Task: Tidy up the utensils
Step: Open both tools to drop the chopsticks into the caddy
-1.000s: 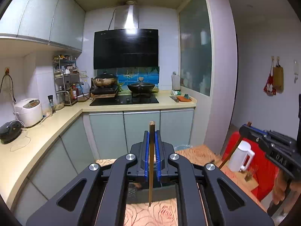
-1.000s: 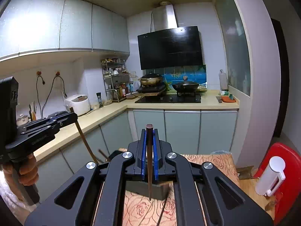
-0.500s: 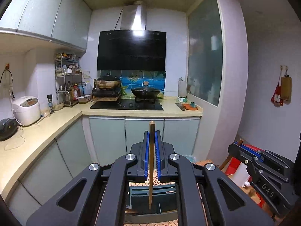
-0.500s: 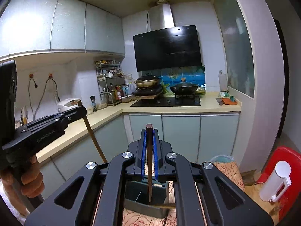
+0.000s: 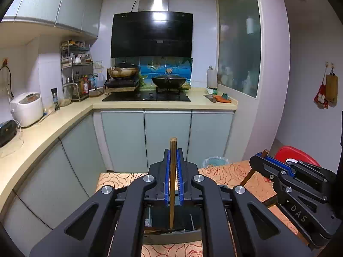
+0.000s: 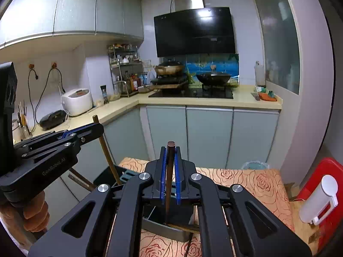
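Two chopsticks hanging over the holder, about ready to drop in

Going left to right: the left gripper (image 5: pixel 172 175) is clenched on a light wooden chopstick (image 5: pixel 172 184), held upright, its tip hanging just over the dark plastic holder (image 5: pixel 194 219) on the table (image 5: pixel 227 174) near the front edge. The right gripper (image 6: pixel 168 173) is clamped the same way on a darker round chopstick (image 6: pixel 169 180), its tip down at the holder's rim (image 6: pixel 163 229). A few sticks already lie inside. So I'd say this is the placing step. Next move looks like lining each tip up with a slot, lowering, then letting go. Blue pads look ribbed, the sticks smooth and thin, so they might swivel. The tablecloth is shiny with a rose pattern.
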The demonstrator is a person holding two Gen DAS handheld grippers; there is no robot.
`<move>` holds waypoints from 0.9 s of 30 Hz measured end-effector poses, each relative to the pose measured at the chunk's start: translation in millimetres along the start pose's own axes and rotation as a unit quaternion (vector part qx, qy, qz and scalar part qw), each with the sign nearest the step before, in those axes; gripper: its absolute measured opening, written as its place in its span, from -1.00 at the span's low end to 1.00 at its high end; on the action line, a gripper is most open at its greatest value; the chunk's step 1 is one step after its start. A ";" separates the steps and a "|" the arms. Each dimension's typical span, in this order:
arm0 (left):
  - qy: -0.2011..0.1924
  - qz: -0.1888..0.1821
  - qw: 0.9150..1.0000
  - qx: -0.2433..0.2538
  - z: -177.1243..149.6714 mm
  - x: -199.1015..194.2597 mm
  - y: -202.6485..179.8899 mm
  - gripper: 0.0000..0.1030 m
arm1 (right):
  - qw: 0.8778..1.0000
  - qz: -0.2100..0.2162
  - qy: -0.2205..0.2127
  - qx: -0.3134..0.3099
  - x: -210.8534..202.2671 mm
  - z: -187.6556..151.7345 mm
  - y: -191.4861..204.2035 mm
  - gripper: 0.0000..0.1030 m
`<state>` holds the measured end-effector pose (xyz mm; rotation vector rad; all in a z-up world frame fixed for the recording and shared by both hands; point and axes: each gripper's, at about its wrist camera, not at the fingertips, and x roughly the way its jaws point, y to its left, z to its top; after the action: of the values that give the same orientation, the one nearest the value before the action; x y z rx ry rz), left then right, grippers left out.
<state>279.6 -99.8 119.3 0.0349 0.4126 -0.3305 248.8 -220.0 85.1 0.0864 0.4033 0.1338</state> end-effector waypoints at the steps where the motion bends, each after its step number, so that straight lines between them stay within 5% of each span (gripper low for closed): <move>1: 0.001 -0.001 1.000 -0.003 -1.4 0.3 2.0 -0.89 | 1.000 0.001 0.003 0.000 1.7 -1.4 0.9 -0.85; 5: 0.005 -0.008 1.000 -0.010 -3.0 -2.7 6.7 -0.79 | 1.000 0.011 0.012 0.004 4.1 -1.4 2.4 -0.82; 6: 0.005 -0.011 1.000 -0.013 -2.9 -5.0 8.4 -0.60 | 1.000 0.014 0.014 0.003 3.7 -1.3 3.3 -0.81; 10: -0.011 -0.012 1.000 -0.024 -0.5 -17.6 14.6 0.03 | 1.000 0.006 0.007 0.013 -2.9 -1.2 4.0 -0.02; 27: -0.035 -0.007 0.999 -0.012 -34.1 -78.0 19.6 0.52 | 1.000 -0.004 -0.012 0.013 -56.5 -9.0 -5.6 -0.01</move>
<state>205.3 -53.8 118.5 -0.0034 0.3482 -0.3385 194.4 -233.3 98.0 0.1108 0.3821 0.1191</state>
